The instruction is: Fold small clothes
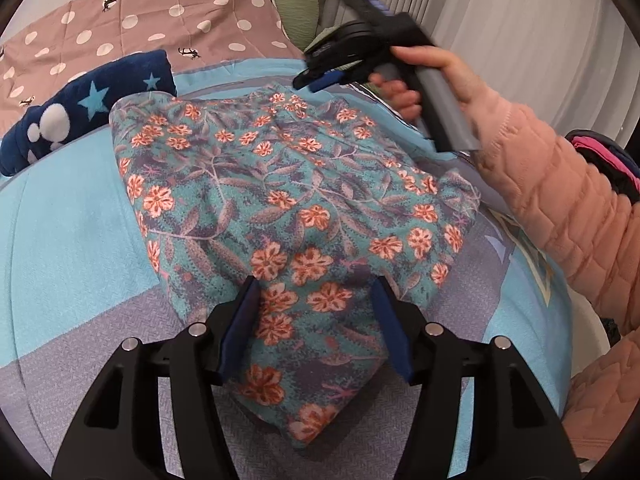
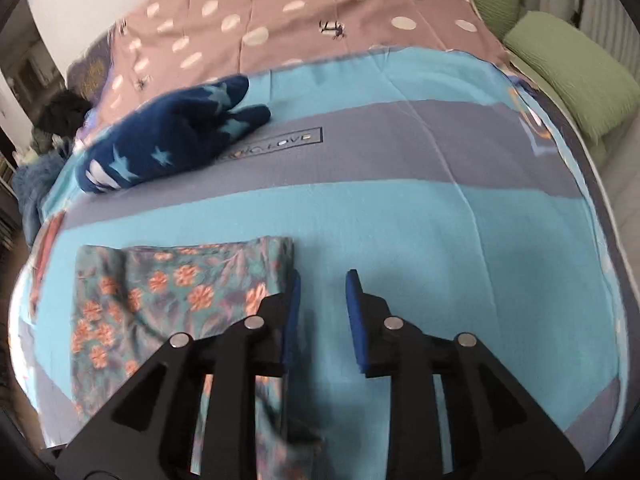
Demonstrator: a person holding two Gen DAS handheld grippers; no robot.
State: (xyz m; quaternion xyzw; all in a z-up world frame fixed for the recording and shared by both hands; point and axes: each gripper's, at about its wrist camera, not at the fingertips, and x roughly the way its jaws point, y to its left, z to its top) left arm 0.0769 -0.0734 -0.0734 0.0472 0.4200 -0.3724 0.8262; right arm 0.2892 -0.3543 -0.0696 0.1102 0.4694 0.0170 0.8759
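Two grippers over one folded floral garment on a bed.

The left gripper [image 1: 314, 320] stands released, its two blue pads astride a corner of the floral garment [image 1: 288, 200] without pressing it. The right gripper [image 2: 322, 316], held in a hand [image 1: 436, 80] with a pink quilted sleeve [image 1: 560, 200], has its pads parted with nothing between them, just beside the garment's edge. The garment lies folded on the blue and grey bedspread [image 2: 440, 232]. One navy star-patterned garment [image 2: 172, 144] lies farther back, and two green pillows [image 2: 560, 68] at the bed's side.
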